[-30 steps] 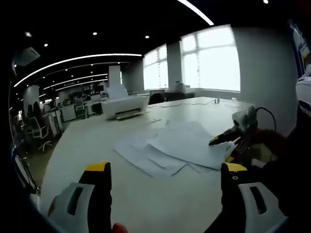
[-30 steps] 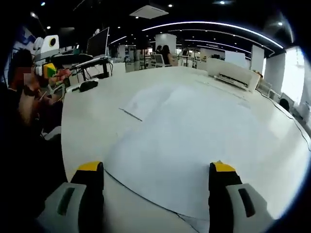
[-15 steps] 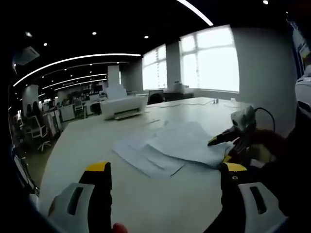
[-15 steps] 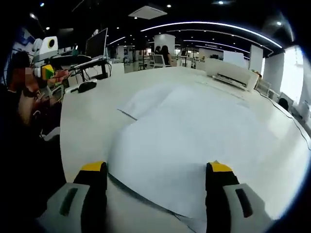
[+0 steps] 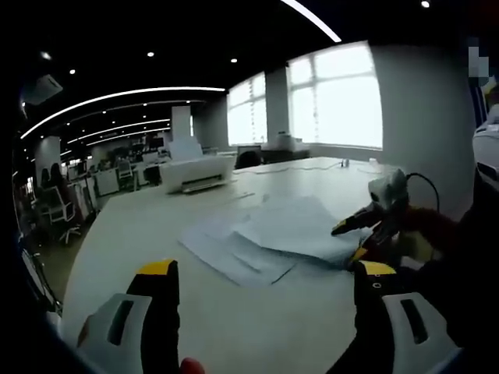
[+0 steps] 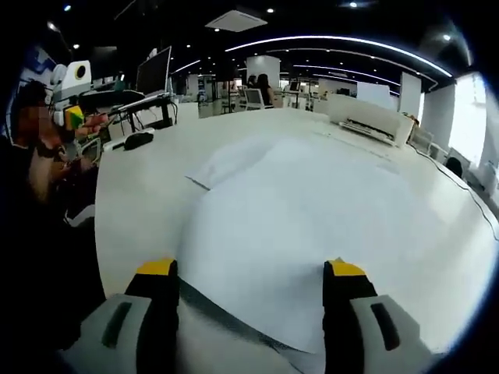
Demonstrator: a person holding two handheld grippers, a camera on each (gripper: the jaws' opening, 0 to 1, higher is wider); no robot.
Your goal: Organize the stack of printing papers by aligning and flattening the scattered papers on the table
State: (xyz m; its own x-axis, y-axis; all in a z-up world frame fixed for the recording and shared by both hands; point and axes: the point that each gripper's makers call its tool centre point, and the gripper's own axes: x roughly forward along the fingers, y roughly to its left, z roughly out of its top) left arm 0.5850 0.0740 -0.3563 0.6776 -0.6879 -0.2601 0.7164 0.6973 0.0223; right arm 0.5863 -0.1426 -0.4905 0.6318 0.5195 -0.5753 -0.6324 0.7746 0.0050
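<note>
Papers (image 5: 269,234) lie fanned on the table (image 5: 156,226); right gripper (image 6: 249,274) spread wide straddles their edge, left gripper (image 5: 265,273) wide, empty.

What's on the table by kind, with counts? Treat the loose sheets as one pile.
Paper pile: 1, sheets fanned out and overlapping, too merged to count singly
Printer: 1, white, at the far end
Cable: 1, running along the table edge
Grippers at the pile: 1, the right gripper
Total: 4

White papers (image 5: 269,234) lie fanned and overlapping, flat on the table ahead of the left tongs, their near edge between the right tongs' jaws.
</note>
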